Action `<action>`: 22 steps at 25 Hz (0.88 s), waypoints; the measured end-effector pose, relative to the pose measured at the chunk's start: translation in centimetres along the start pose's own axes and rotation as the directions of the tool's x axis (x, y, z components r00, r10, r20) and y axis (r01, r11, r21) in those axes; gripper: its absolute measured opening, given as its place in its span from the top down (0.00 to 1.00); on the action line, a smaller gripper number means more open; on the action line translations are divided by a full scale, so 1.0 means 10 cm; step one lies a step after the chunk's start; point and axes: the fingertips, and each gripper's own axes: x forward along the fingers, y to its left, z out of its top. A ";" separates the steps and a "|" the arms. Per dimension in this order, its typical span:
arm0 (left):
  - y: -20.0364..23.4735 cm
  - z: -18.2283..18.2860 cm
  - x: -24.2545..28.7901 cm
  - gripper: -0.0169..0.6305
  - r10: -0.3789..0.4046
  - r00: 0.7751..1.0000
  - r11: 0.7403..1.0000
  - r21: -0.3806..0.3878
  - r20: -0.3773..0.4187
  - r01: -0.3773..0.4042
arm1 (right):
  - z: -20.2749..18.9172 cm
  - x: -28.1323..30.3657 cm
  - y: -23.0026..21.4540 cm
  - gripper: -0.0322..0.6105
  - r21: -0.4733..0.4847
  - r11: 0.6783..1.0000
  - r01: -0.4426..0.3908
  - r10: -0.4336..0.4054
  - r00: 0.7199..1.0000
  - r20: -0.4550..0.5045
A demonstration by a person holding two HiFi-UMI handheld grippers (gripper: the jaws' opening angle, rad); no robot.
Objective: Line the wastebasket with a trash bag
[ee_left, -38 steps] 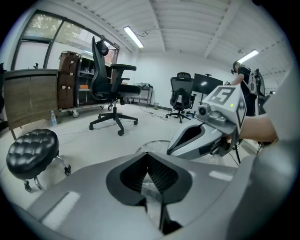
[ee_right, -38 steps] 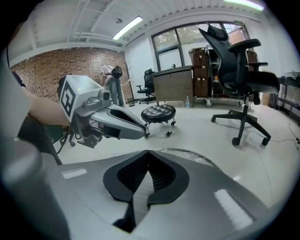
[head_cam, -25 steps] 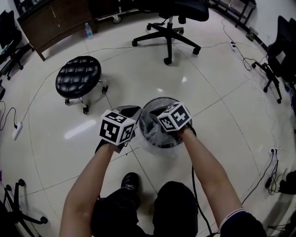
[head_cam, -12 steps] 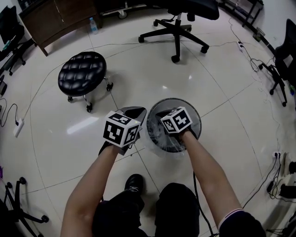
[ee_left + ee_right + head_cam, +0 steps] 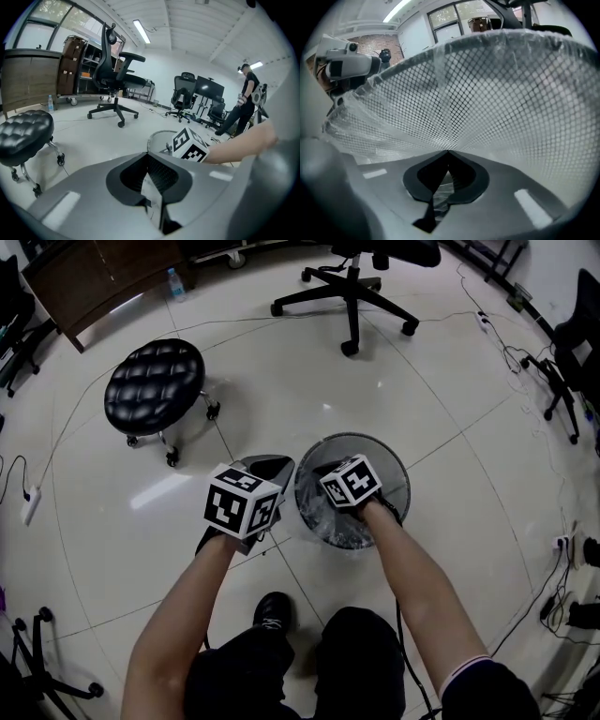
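The trash bag (image 5: 330, 524) is clear, crinkled film lying slack inside the mesh wastebasket (image 5: 396, 468), which stands on the floor (image 5: 450, 381) right in front of my feet. I judge the film to be feather-light, limp and slippery, and easy to tear on the wire. The best hold is a pinch on its open hem, where it can be drawn up and folded over the rim.

My right claw (image 5: 446, 157) is down inside the basket with its jaws closed on a fold of that film. Mesh and plastic fill its view.

My left claw (image 5: 149, 164) sits just outside the rim at 9 o'clock, jaws together on a thin pale strip (image 5: 153, 190). I cannot tell whether that strip is the bag's edge.

Well apart, a black tufted stool (image 5: 155, 385) stands at 10 o'clock and an office chair (image 5: 352, 296) at 12 o'clock.
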 end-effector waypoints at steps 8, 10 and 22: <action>0.05 -0.05 0.00 0.95 -0.006 1.000 1.000 -0.009 -0.011 0.006 | -0.17 0.18 -0.04 0.95 0.006 1.000 -0.004 0.004 0.997 -0.076; 0.05 -0.04 0.01 0.95 -0.008 1.000 1.000 -0.010 -0.010 0.008 | -0.19 0.20 -0.05 0.95 0.007 1.000 -0.006 0.006 0.996 -0.089; 0.05 -0.04 0.02 0.95 -0.011 1.000 1.000 -0.010 -0.014 0.011 | -0.20 0.23 -0.03 0.94 0.011 1.000 -0.012 0.013 0.994 -0.109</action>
